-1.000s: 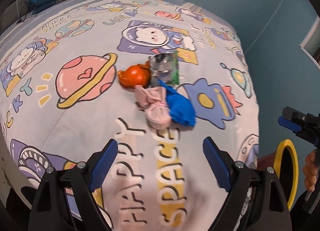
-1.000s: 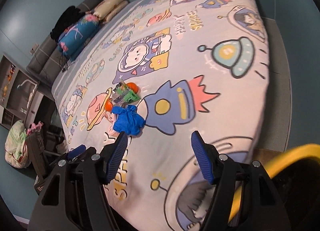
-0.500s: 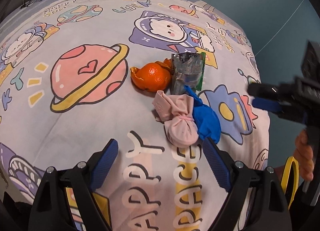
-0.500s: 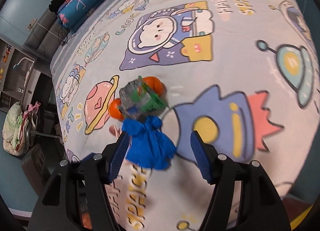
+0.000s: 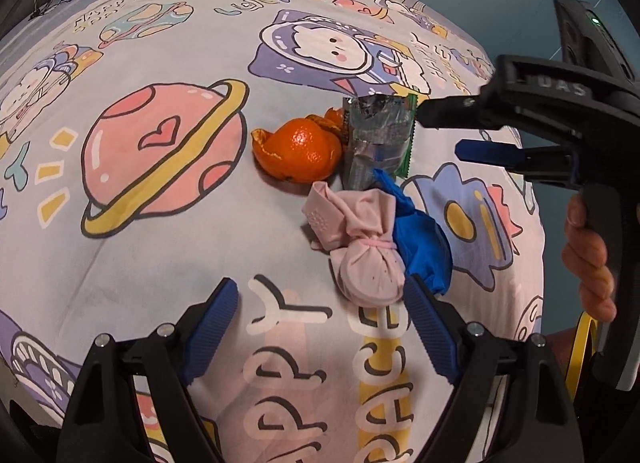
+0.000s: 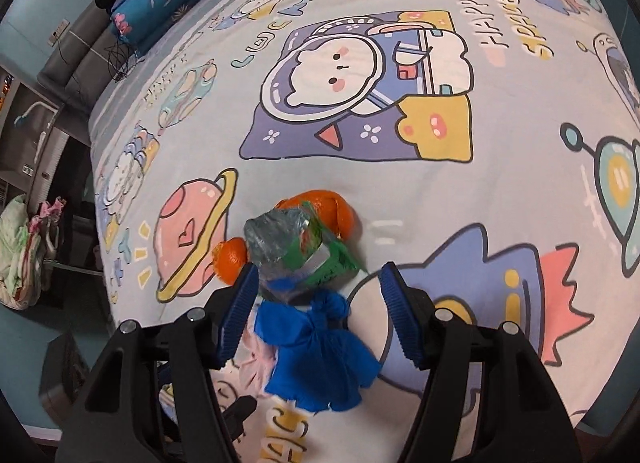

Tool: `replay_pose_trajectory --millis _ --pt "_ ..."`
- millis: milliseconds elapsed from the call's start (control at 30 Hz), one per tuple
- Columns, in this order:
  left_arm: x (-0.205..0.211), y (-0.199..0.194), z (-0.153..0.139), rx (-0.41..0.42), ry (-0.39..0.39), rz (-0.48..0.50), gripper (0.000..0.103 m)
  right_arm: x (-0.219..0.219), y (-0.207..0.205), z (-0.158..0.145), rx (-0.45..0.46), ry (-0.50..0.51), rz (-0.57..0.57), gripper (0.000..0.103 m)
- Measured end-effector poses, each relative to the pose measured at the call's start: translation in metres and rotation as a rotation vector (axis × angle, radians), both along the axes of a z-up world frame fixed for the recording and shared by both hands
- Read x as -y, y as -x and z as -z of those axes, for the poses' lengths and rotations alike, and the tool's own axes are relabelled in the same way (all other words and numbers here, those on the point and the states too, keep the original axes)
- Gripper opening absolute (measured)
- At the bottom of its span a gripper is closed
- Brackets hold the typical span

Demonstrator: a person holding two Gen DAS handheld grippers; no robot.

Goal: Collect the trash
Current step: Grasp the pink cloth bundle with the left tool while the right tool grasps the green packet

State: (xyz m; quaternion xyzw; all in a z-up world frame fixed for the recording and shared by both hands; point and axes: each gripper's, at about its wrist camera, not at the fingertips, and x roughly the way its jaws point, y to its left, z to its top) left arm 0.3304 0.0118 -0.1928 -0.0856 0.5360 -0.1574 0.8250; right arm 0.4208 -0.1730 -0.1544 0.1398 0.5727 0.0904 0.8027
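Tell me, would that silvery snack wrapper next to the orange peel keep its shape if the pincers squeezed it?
Probably not. The wrapper looks like thin crinkled foil, so it should crumple and weigh little. Its shiny surface may slip between the pads.

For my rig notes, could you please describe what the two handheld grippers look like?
Both the left gripper and the right gripper have black frames with silver bolts and ribbed blue pads. Seen from the left camera, the right one shows raised lettering and a small green light.
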Motion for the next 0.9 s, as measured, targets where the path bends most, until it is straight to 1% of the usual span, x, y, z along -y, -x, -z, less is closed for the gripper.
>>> replay_pose_trajectory --millis 67,133,200,300,333,433,467,500,533,567,600,700,767,900 --pt "0.0 -0.002 0.002 -0.007 0.007 -0.004 0.074 0.0 -0.003 0.004 -0.006 0.006 0.002 0.061" --pt "-0.002 -0.004 0.004 -0.023 0.037 -0.01 0.072 0.0 -0.007 0.009 -0.014 0.007 0.009 0.061" --pt "-0.003 -0.005 0.006 -0.034 0.051 -0.011 0.067 0.0 -0.01 0.014 -0.024 0.005 0.015 0.061" --pt "0.003 -0.006 0.007 -0.031 0.047 0.0 0.066 -0.004 -0.012 0.018 -0.031 0.004 0.006 0.06" --pt "0.007 -0.005 0.006 -0.028 0.042 0.009 0.066 -0.005 -0.012 0.02 -0.034 0.005 0.005 0.058" --pt "0.015 -0.007 0.005 -0.026 0.042 0.029 0.057 -0.009 -0.015 0.023 -0.039 0.012 0.002 0.055" --pt "0.017 -0.008 0.006 -0.027 0.047 0.03 0.054 -0.011 -0.016 0.024 -0.042 0.014 0.001 0.052" --pt "0.018 -0.009 0.006 -0.03 0.051 0.029 0.046 -0.013 -0.017 0.026 -0.047 0.016 -0.007 0.049" --pt "0.021 -0.01 0.007 -0.038 0.07 0.037 0.041 -0.016 -0.018 0.026 -0.048 0.017 -0.014 0.044" --pt "0.022 -0.011 0.008 -0.042 0.082 0.043 0.031 -0.018 -0.018 0.026 -0.048 0.018 -0.024 0.038" --pt "0.024 -0.01 0.008 -0.042 0.087 0.046 0.026 -0.022 -0.018 0.026 -0.045 0.025 -0.037 0.035" --pt "0.027 -0.007 0.006 -0.034 0.086 0.051 0.019 -0.029 -0.017 0.026 -0.038 0.058 -0.056 0.029" --pt "0.026 -0.006 0.006 -0.035 0.094 0.05 0.016 -0.029 -0.015 0.027 -0.031 0.067 -0.055 0.022" --pt "0.02 -0.001 0.001 -0.026 0.104 0.045 0.014 -0.026 -0.009 0.022 -0.007 0.082 -0.046 0.015"
